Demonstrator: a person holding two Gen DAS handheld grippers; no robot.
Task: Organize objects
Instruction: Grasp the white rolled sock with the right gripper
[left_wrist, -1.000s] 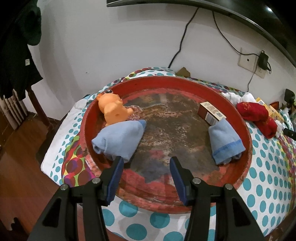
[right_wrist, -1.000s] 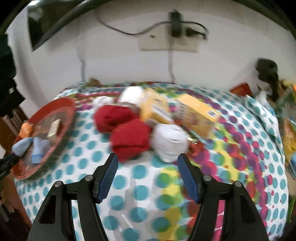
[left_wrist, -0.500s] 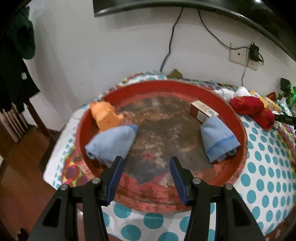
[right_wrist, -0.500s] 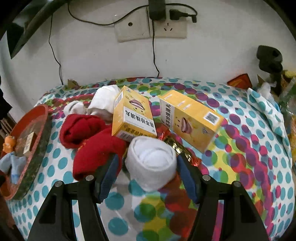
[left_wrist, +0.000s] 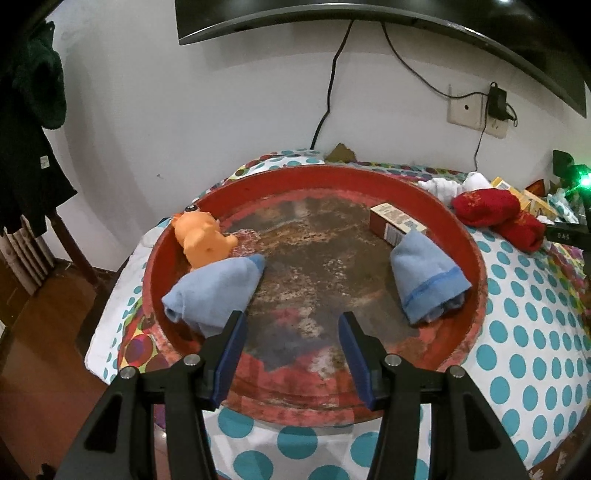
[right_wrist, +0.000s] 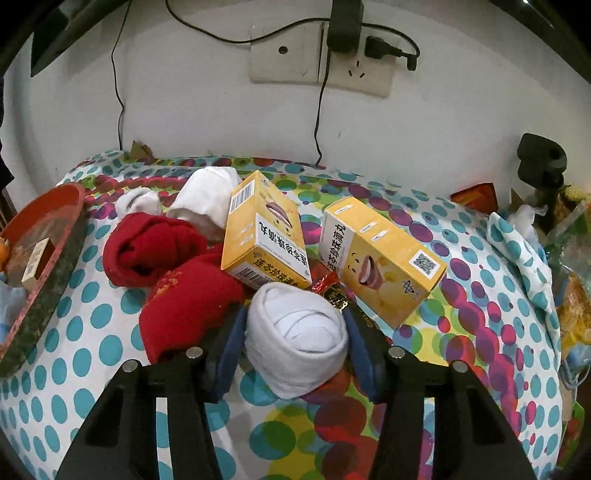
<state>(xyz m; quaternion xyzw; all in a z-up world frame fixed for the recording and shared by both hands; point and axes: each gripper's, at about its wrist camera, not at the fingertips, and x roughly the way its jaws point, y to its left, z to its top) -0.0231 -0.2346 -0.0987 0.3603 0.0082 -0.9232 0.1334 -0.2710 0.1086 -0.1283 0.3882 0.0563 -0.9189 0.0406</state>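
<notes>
Right claw (right_wrist: 295, 332) closing its blue pads around a rolled white sock (right_wrist: 295, 334), both pads now pressing against the sock's sides. Sitting on a polka-dot cloth (right_wrist: 461, 332) covering the surface. Lying just beside the sock's left side, a red sock (right_wrist: 184, 314), with a second red sock (right_wrist: 151, 251) behind that one. Leaning just behind the white sock, two yellow boxes (right_wrist: 264, 240) (right_wrist: 384, 258), with a crumpled red and gold wrapper (right_wrist: 330, 291) peeking out between them. Resting further back near the wall, more white socks (right_wrist: 207, 199).

Left claw (left_wrist: 291, 345) hovering released over the near edge of a round red tray (left_wrist: 476, 266), gripping nothing, only the worn tray floor showing between its pads. Lying inside the tray on the left, a folded light blue sock (left_wrist: 214, 291), with an orange rubber toy (left_wrist: 203, 238) touching its far end. Lying inside on the right, another light blue sock (left_wrist: 428, 284), with a small brown carton (left_wrist: 397, 223) just behind it. Showing beyond the tray's right rim, the same red socks on the dotted cloth. Hanging on the white wall behind, a dark screen (left_wrist: 332, 18) and a wall socket (left_wrist: 476, 112) with cables.
</notes>
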